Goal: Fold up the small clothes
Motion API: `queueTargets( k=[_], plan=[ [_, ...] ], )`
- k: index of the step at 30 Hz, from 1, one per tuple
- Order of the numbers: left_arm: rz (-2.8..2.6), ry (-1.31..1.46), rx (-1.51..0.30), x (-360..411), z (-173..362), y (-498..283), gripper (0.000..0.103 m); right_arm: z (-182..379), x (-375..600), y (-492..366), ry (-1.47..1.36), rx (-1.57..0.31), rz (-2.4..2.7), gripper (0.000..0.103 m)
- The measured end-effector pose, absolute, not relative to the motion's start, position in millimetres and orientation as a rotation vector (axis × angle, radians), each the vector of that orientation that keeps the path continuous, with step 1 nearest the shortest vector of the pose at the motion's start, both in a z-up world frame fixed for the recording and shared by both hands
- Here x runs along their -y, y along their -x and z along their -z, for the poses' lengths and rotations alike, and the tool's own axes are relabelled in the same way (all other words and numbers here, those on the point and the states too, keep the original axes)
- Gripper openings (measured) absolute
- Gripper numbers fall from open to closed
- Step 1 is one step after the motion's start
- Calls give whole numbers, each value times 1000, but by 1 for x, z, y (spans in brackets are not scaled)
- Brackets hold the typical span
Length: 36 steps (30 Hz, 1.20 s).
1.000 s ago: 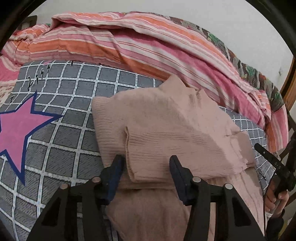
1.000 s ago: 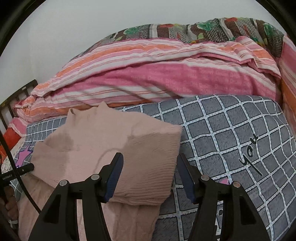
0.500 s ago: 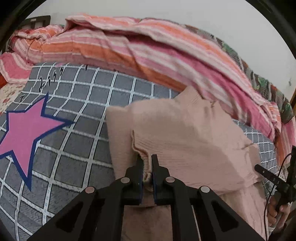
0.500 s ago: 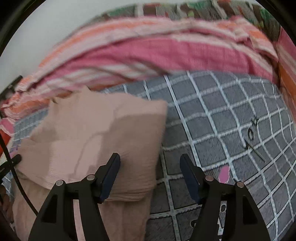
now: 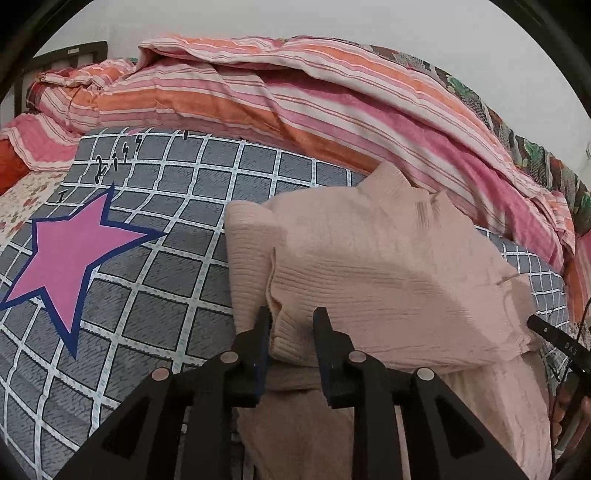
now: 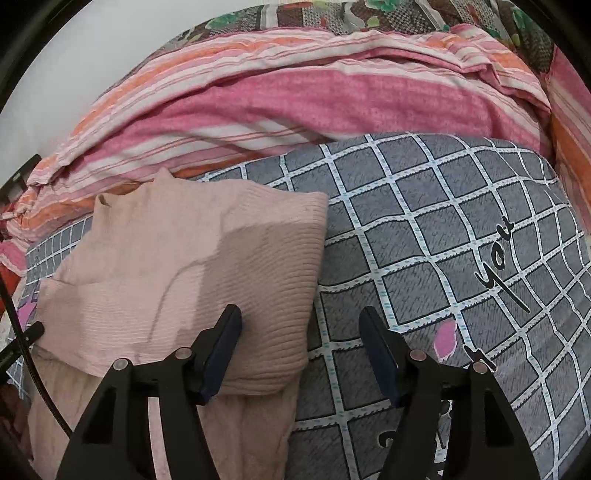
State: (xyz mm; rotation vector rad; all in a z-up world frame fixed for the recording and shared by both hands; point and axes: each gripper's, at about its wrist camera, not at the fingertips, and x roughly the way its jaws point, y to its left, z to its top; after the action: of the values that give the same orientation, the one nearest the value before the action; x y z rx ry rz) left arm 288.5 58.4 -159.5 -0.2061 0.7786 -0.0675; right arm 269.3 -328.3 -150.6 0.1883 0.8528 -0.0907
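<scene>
A pale pink ribbed knit garment (image 5: 369,266) lies partly folded on the grey checked bed cover (image 5: 155,280). Its sleeves are folded in and its lower part trails toward me. My left gripper (image 5: 291,325) straddles the near left corner of the folded layer, jaws partly open with fabric between them. My right gripper (image 6: 301,328) is wide open over the garment's (image 6: 192,266) near right edge; its left finger rests above the knit, its right finger above the cover (image 6: 424,229). The right gripper's tip also shows in the left wrist view (image 5: 550,334).
A pink, orange and white striped duvet (image 5: 295,96) is heaped along the far side. A pink star print (image 5: 70,254) marks the cover at left. A floral blanket (image 6: 332,14) lies behind the duvet. A dark bed frame (image 5: 55,55) stands at far left.
My left gripper, shut on the folded corner half a second ago, has opened partway and drawn back a little. My right gripper stays open and has shifted slightly.
</scene>
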Motion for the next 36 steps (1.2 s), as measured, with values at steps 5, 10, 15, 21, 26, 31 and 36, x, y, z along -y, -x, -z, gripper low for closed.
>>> queueTargets(
  k=[5, 10, 15, 21, 26, 31, 36],
  plan=[
    [79, 238, -775, -63, 160, -286, 22, 143, 322, -263, -166, -808, 73, 62],
    [99, 275, -774, -68, 158, -281, 22, 140, 318, -263, -158, -796, 44, 54],
    [137, 274, -752, -69, 152, -265, 25, 132, 314, -256, -140, -743, 30, 53],
    [161, 262, -729, -73, 148, -243, 32, 121, 313, -234, -155, -810, 17, 53],
    [201, 261, -701, -73, 142, -217, 52, 114, 310, -176, -132, -822, 49, 56],
    [249, 276, -693, -73, 147, -176, 53, 120, 307, -103, -165, -836, 25, 56],
    [279, 266, -714, -80, 161, -118, 53, 136, 291, -50, -139, -858, -11, 56]
  ],
)
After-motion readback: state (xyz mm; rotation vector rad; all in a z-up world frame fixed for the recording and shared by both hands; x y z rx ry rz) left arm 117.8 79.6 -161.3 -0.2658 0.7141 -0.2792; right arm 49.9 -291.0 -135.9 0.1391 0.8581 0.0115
